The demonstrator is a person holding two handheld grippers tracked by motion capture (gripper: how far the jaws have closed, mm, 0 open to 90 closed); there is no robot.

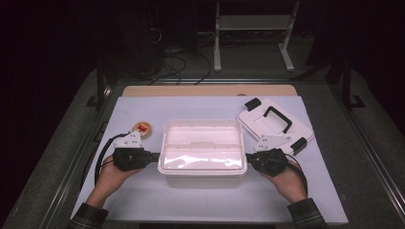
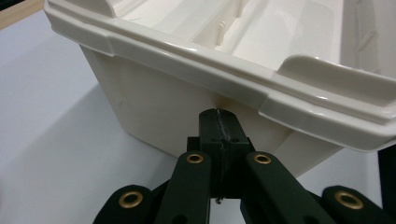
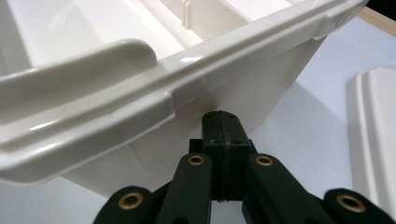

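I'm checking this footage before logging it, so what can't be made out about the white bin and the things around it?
- White bin floor: high view, washed out by glare.
- Small round item: high view, too small to identify.
- Left hand-held gripper and right hand-held gripper tips: under the rim, contact unclear.
- Lid: right gripper view, cut off.

Your tongs (image 2: 219, 122) are black with brass rivets; the bin (image 1: 202, 149) is cream-white, its lid (image 1: 274, 125) white with black handle; your sleeves (image 1: 305, 214) plaid.
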